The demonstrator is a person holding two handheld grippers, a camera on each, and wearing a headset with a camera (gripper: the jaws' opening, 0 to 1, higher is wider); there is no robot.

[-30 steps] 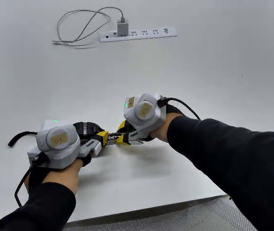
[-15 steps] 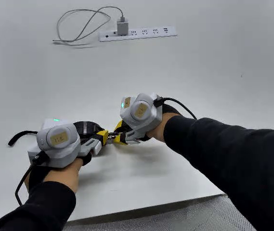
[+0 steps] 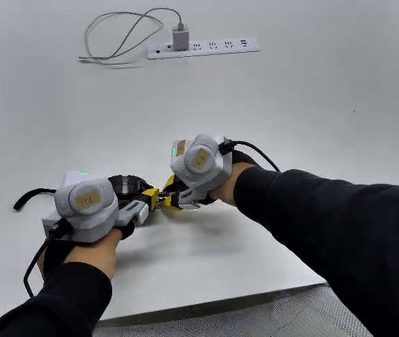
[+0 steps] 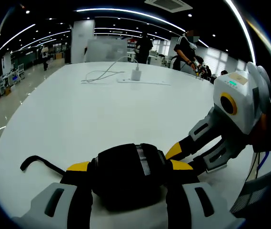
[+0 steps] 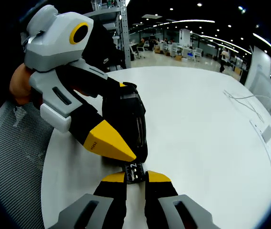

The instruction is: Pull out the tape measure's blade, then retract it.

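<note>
Plainly saw one tape measure [image 3: 125, 187] between two claws: left claw [image 4: 130, 166] clenched round it, right claw [image 5: 135, 177] clamped on blade [image 5: 134, 170]; one power strip [image 3: 203, 47] well beyond.

The right tongs [image 3: 169, 200], closed on the dark numbered blade [image 5: 134, 169], now sit closer to the left tongs [image 3: 148, 198] than a second ago. The stretch of blade showing outside the round black tape measure case [image 3: 125, 186] is shorter, the yellow tips almost meeting.
</note>
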